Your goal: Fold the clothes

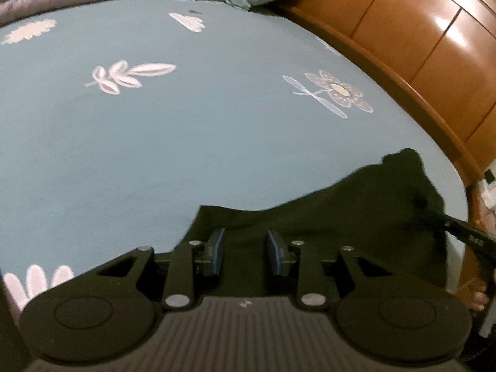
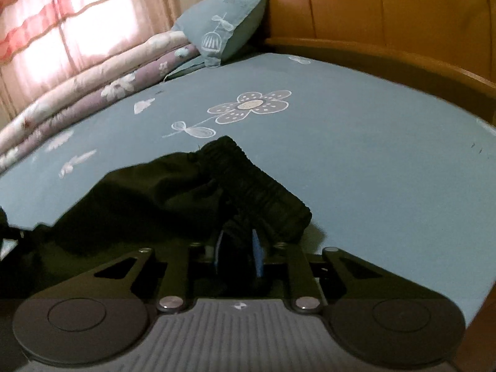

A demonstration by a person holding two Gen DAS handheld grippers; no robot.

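A black garment (image 1: 341, 210) lies on the blue bed sheet (image 1: 186, 142), spread toward the near right corner. Its ribbed elastic waistband (image 2: 248, 179) is bunched up and lifted in the right wrist view. My right gripper (image 2: 238, 254) is shut on a fold of this garment just below the waistband, with dark cloth filling the narrow gap between its blue pads. My left gripper (image 1: 246, 248) is open over the garment's near left edge, and its pads stand apart with nothing pinched between them.
The sheet (image 2: 372, 155) carries white flower and leaf prints. A wooden headboard (image 1: 418, 46) curves along the right side. A blue pillow (image 2: 223, 28) and a folded floral quilt (image 2: 93, 93) lie at the far end, in front of a bright curtain (image 2: 62, 15).
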